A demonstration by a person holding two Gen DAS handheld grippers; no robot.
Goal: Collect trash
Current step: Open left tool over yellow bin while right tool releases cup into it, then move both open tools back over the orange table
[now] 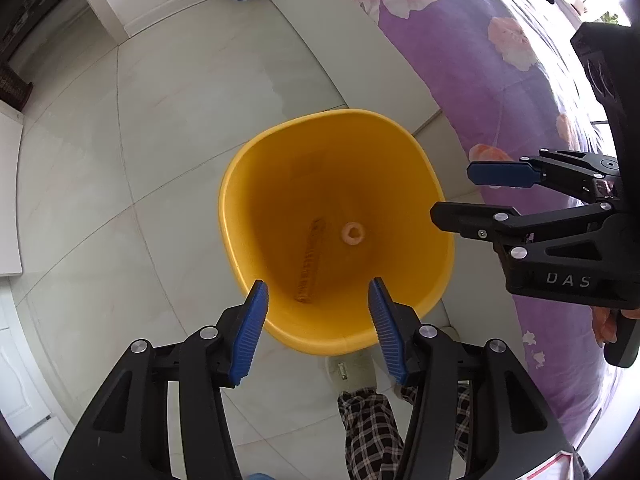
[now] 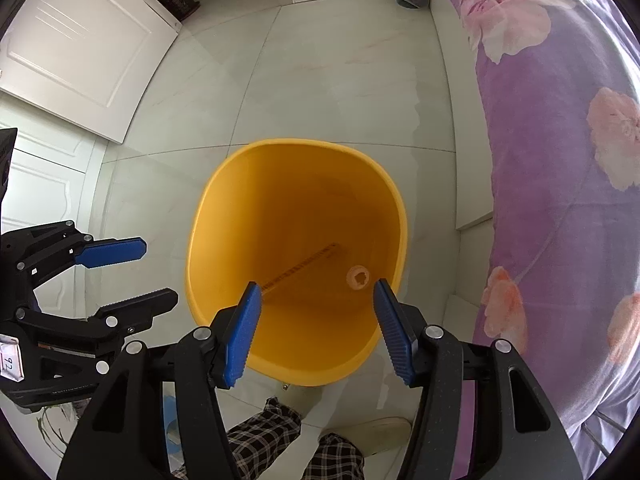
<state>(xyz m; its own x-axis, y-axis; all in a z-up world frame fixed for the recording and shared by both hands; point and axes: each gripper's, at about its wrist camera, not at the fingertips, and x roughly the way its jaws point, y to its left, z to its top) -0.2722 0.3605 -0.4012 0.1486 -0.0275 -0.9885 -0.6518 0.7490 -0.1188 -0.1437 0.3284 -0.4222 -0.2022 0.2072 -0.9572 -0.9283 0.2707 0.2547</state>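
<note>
a yellow bin (image 1: 248, 184) is seen from above on the pale tiled floor (image 1: 180, 120), just beside a bed with a purple floral cover (image 1: 500, 80). at its bottom a small pale ring-shaped piece (image 1: 353, 235) and a long thin strip (image 1: 310, 264) are seen lying. the left gripper (image 1: 318, 292) is held over the bin's near rim, its blue pads spread apart with nothing between them. the right gripper (image 2: 316, 292) is likewise held above the opening, spread and empty. checked trouser legs (image 2: 264, 436) are seen below.
</note>
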